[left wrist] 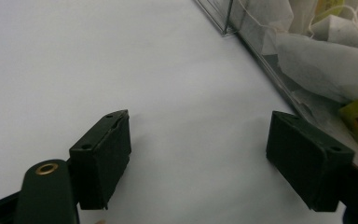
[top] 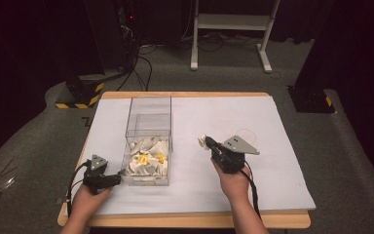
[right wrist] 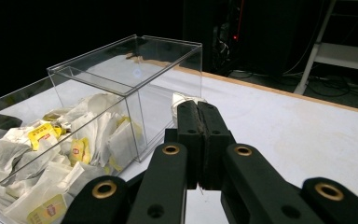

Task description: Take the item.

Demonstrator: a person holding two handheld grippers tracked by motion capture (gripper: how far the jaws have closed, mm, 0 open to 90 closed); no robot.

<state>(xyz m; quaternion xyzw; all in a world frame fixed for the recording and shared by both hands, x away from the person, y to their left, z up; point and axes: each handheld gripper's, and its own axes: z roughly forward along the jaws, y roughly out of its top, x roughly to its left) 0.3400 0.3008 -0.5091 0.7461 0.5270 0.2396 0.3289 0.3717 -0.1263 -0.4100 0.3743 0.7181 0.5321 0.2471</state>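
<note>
The landmark is the clear box (top: 148,141), a tall transparent container standing on the white desk (top: 272,146) left of the desk's centre. Its near compartment holds a loose pile of white tea bags (top: 148,161), several with yellow tags; a clear divider separates this pile from the far compartment, whose contents cannot be determined.

The right gripper (top: 206,142) sits to the right of the clear box, near its right wall and apart from it, raised above the desk surface. Its jaws are pressed together on a small white tea bag (top: 202,141), which projects past the jaw tips toward the box. In the right gripper view the same tea bag (right wrist: 182,101) shows as a white fold just beyond the closed jaws of the right gripper (right wrist: 198,112), with the box wall directly behind it. The right hand (top: 233,183) grasps the gripper body from below.

The left gripper (top: 118,179) lies at the near left corner of the clear box, low over the desk and pointing at the box wall. In the left gripper view the jaws of the left gripper (left wrist: 198,151) stand wide apart with bare desk between them; the box wall runs just beside the right-hand jaw.
</note>
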